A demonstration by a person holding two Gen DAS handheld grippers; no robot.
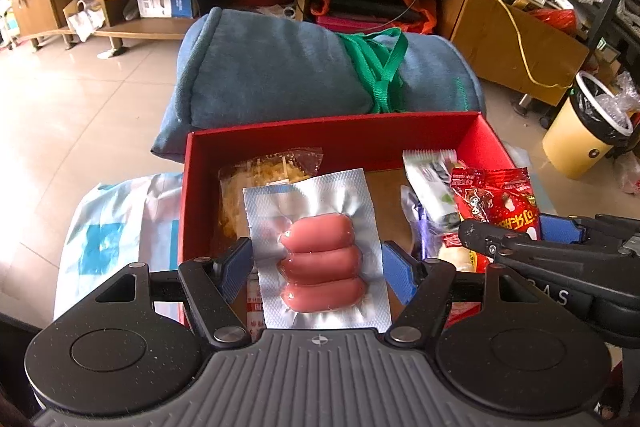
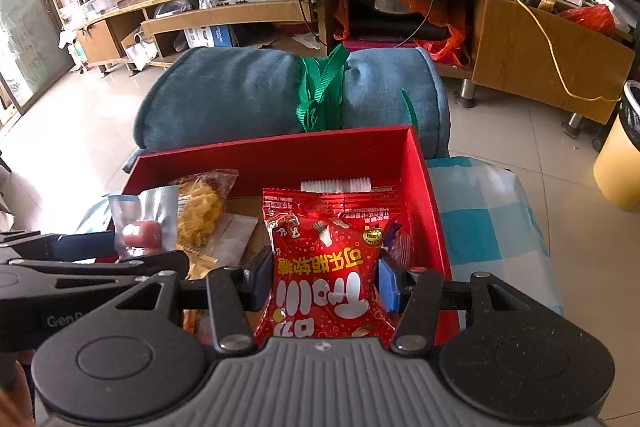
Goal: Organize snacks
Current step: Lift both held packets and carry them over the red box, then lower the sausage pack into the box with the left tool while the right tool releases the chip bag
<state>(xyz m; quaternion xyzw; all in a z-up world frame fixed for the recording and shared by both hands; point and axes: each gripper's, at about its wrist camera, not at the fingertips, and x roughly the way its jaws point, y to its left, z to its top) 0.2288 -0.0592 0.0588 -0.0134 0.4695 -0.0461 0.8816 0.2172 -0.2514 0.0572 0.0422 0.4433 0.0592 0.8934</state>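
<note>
My left gripper [image 1: 318,271] is shut on a silver vacuum pack of three pink sausages [image 1: 320,255], its blue pads pressing the pack's two side edges. The pack hangs over the left half of an open red box [image 1: 328,129]. My right gripper [image 2: 325,281] is shut on a red candy bag [image 2: 326,267] over the right half of the same red box [image 2: 280,149]. Inside the box lie a clear pack of yellow crisps [image 1: 240,187] and a white-green packet [image 1: 432,183]. In the right wrist view the sausage pack [image 2: 140,223] shows at the left.
A rolled blue blanket [image 1: 280,67] tied with a green strap lies just behind the box. The box rests on a blue-and-white checked cloth [image 2: 480,227]. A low wooden TV cabinet [image 2: 280,11] runs along the back, and a yellow bin [image 1: 580,135] stands at the right on the tiled floor.
</note>
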